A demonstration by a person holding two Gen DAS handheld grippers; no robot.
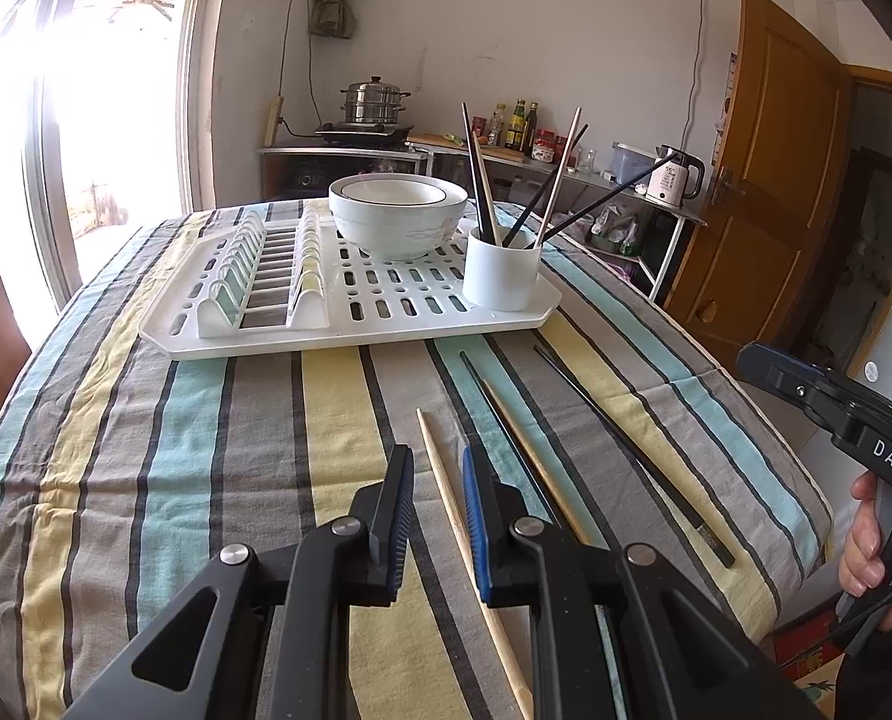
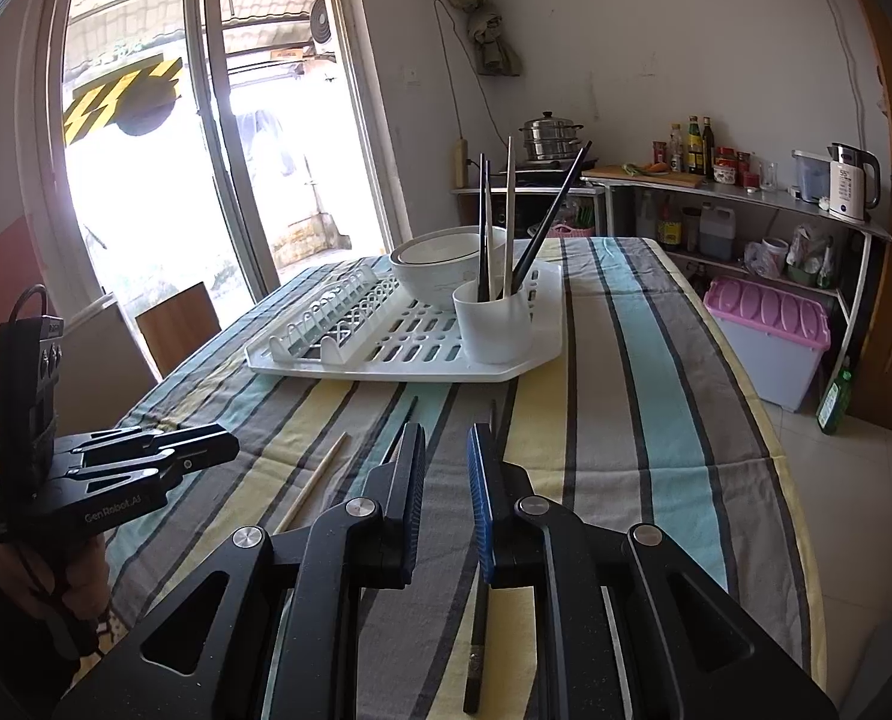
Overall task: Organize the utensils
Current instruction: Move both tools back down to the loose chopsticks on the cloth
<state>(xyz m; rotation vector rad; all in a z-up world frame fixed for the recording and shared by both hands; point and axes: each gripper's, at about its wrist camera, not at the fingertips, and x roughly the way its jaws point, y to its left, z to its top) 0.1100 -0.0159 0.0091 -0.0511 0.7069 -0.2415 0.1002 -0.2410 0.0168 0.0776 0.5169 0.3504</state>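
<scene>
Readable text: "DAS" on the right tool's body seen from the left wrist view, "GenRobot.AI" on the left tool's body seen from the right wrist view.

Four loose chopsticks lie on the striped table (image 1: 206, 420), long axes running toward the white drying rack (image 1: 350, 324): light wooden chopstick (image 1: 446, 480), black chopstick (image 1: 631, 450), plus a dark/wooden pair between them. White cup (image 1: 502, 270) on the rack holds more, tips up, fanned out, beside the bowl (image 1: 398, 210).

Left tool (image 1: 438, 504): narrow gap, nothing gripped, hovering over the wooden chopstick. Right tool (image 2: 446, 498): narrow gap, empty, above the black chopstick.
</scene>
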